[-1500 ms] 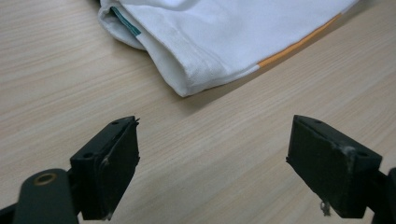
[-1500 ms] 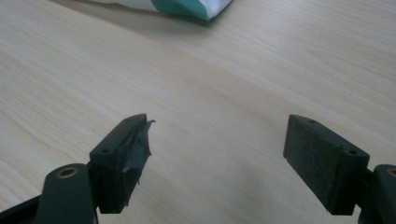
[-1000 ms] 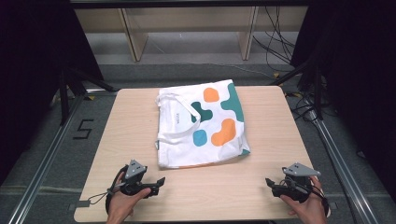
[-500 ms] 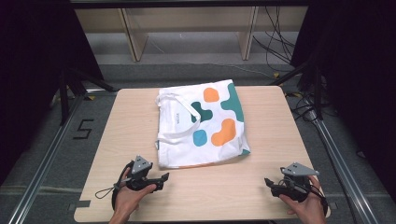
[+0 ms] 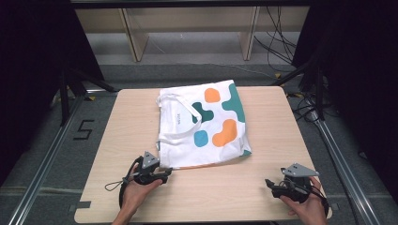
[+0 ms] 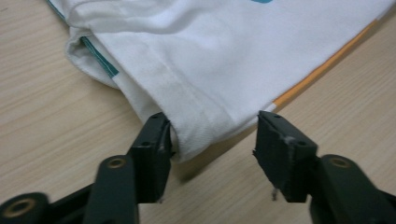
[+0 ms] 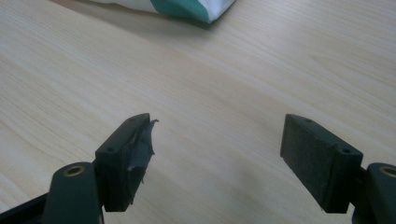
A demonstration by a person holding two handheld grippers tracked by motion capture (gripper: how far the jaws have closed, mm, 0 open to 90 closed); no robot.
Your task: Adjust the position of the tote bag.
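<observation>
The left tongs (image 6: pixel 212 140) are standing wide open around the near left corner of the folded shirt (image 5: pixel 202 124), one jaw touching the cloth's edge and the other just beside it, with the hemmed corner sitting between them but not yet pinched. The right tongs (image 7: pixel 217 154) are also gaping wide, resting over bare wood at the near right of the tabletop (image 5: pixel 277 117), well apart from the shirt's near right corner, and holding nothing.

The shirt is lying flat in the middle of the tabletop, white with orange, teal and blue patches, folded into several layers.

The main risk is sitting in that stack of layers. If the left tongs are closing too shallow, they are likely catching only the top layer, so a lift is peeling the fold open instead of carrying the whole corner. Closing too low is risking a jaw scraping the wood and pushing the cloth away, bunching it. With only one side gripped, any pull is probably dragging the shirt askew.
</observation>
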